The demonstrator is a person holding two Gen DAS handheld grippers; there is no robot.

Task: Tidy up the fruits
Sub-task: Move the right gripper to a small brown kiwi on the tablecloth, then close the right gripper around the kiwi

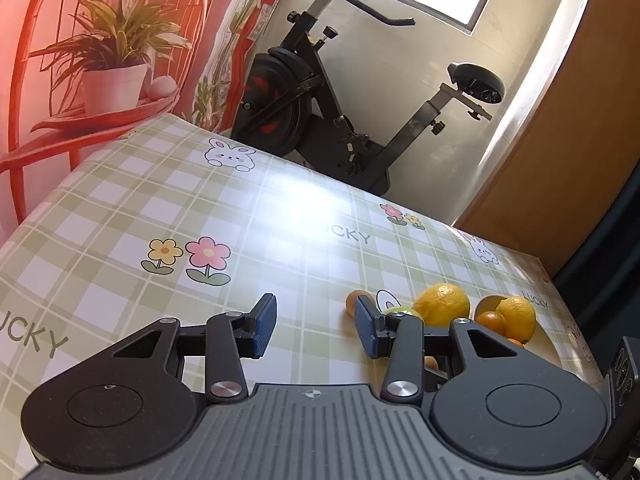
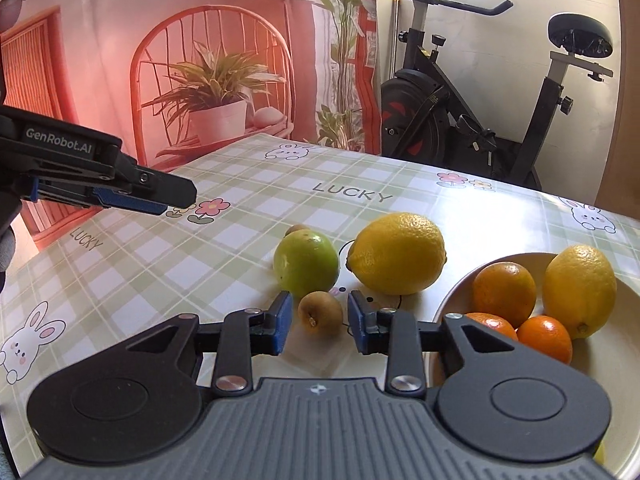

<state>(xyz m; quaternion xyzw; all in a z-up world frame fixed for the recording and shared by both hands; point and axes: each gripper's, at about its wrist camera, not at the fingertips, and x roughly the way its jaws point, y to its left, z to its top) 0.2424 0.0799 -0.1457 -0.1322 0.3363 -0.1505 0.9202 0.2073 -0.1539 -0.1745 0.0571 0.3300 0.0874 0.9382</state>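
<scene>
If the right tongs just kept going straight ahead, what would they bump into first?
The small brown fruit, which already sits between the right tongs. Past it lie the green fruit and a lemon, though depth is hard to judge.

glossy plastic tablecloth [image 2: 168,280]; dimpled lemon [image 2: 398,254]; smooth bowl [image 2: 452,300]; ribbed blue fingers [image 2: 285,320].

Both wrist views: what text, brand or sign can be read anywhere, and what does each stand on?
"GenRobot.AI": white lettering on the side of the left gripper, seen in the right wrist view.
"LUCKY": grey print on the checked tablecloth, repeated at several spots.
"UCKY" and "JCKY": the same word, its start cut off or lost in glare.
Small compass-like mark, no letters, on each gripper's grey body.
Nothing readable on the exercise bike.
</scene>
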